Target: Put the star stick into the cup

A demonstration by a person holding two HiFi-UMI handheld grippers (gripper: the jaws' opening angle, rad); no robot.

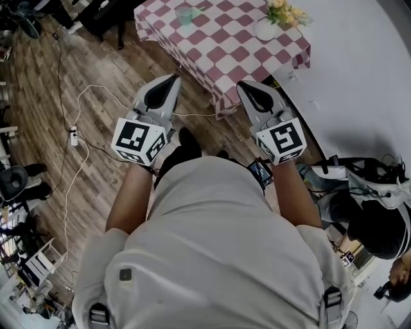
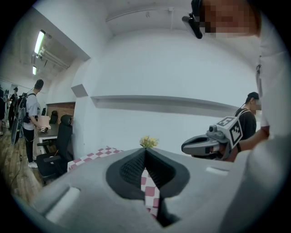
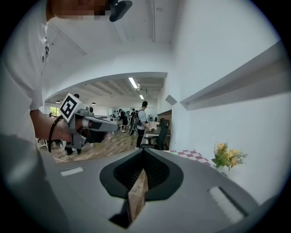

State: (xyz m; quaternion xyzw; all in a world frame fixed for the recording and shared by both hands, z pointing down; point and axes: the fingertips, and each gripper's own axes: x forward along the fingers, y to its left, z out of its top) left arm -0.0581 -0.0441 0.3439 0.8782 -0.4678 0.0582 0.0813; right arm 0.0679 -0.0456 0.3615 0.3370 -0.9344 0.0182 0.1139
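Head view, grippers: left gripper [image 1: 171, 80] and right gripper [image 1: 244, 86] are side by side mid-frame, above the wooden floor [image 1: 96, 58].
Head view, cup: pale cup [image 1: 185, 14] stands on the checkered table [image 1: 231, 46], top centre; the star stick cannot be made out.
Left gripper view: jaws closed tip to tip, holding nothing.
Right gripper view: jaws pressed together, empty; flowers [image 3: 229, 157] at lower right.

A table [image 1: 225, 54] under a red-and-white checked cloth stands at twelve o'clock in the head view. Yellow flowers [image 1: 287, 11] in a white vase [image 1: 266, 29] sit near its corner at one o'clock. A white cable [image 1: 83, 96] loops over the wooden floor [image 1: 38, 83] at ten o'clock, reaching a power strip [image 1: 73, 136]. At four o'clock is a person [image 1: 376, 222] in a dark top. In the left gripper view another person [image 2: 31, 113] stands at nine o'clock near a black office chair [image 2: 57, 152].
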